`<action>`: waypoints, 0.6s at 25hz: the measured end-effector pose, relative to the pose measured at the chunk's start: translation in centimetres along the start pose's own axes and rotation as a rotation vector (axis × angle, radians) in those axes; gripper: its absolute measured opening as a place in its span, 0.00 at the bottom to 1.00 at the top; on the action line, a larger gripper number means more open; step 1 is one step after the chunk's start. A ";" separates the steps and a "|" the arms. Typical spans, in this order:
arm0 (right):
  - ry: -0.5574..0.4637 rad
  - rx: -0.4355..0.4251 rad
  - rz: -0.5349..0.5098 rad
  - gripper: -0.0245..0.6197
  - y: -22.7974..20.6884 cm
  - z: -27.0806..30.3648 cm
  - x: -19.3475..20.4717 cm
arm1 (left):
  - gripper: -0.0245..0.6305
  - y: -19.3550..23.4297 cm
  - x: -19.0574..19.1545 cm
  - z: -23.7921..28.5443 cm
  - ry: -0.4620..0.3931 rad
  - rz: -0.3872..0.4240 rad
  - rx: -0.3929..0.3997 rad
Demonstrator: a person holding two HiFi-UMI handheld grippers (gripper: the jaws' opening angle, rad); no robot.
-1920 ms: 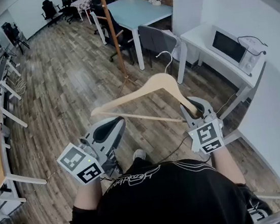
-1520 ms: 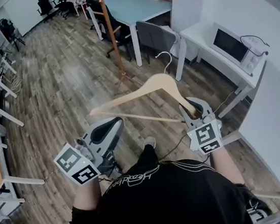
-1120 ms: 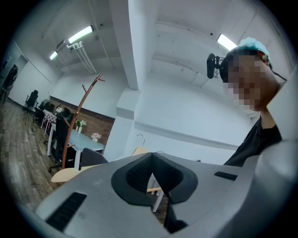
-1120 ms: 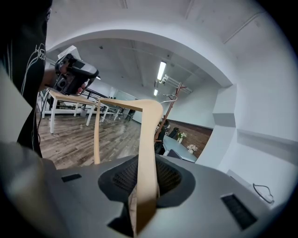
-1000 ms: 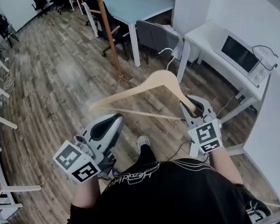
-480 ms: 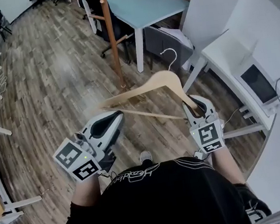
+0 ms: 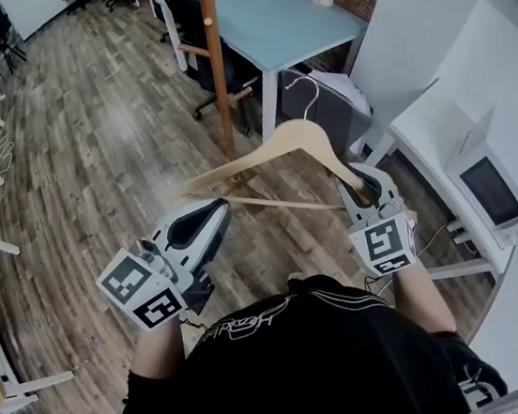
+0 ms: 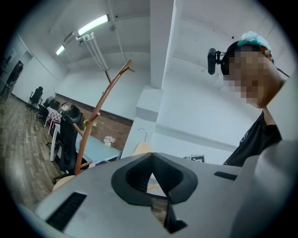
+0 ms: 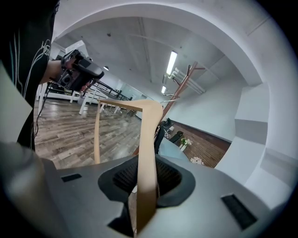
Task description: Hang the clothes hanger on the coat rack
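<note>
One hanger (image 7: 298, 132) pinched by right hand-held gripper (image 7: 362, 184); left hand-held gripper (image 7: 213, 215) pressed together.

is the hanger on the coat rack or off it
Off it. The hanger is clamped by one arm in the right gripper, its hook in open air, apart from the coat rack.

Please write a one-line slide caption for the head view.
Head view: right tongs hold a pale wooden clothes hanger by one arm, with the brown wooden coat rack ahead.
</note>
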State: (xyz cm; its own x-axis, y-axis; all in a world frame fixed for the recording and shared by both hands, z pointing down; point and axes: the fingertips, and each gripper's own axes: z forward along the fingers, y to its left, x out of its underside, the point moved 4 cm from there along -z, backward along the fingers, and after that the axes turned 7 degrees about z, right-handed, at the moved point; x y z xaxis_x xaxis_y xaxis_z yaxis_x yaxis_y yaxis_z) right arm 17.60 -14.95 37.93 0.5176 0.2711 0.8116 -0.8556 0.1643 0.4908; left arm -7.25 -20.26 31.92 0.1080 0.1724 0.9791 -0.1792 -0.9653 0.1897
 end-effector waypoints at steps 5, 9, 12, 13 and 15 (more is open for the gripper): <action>-0.055 -0.030 -0.012 0.21 -1.7 3.7 -1.7 | 0.05 2.3 -1.0 1.0 -0.011 0.018 -0.061; -0.093 -0.061 -0.028 0.21 -3.5 7.4 -2.8 | 0.05 4.7 -2.1 2.6 -0.011 0.030 -0.112; -0.114 -0.086 -0.042 0.21 -5.0 10.7 -3.9 | 0.05 6.8 -2.9 3.7 -0.018 0.022 -0.147; -0.120 -0.092 -0.050 0.21 -5.5 11.8 -4.2 | 0.05 7.6 -3.1 4.1 -0.021 0.016 -0.159; -0.132 -0.101 -0.070 0.21 -6.7 14.1 -4.9 | 0.05 9.3 -3.4 5.1 -0.025 0.007 -0.183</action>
State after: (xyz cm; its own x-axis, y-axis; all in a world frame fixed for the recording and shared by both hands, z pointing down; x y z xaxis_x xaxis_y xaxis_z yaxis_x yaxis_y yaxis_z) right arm 20.76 -30.70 35.14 0.5654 0.1296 0.8146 -0.8099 0.2744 0.5185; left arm -4.32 -30.79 29.97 0.1301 0.1588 0.9787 -0.3547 -0.9143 0.1955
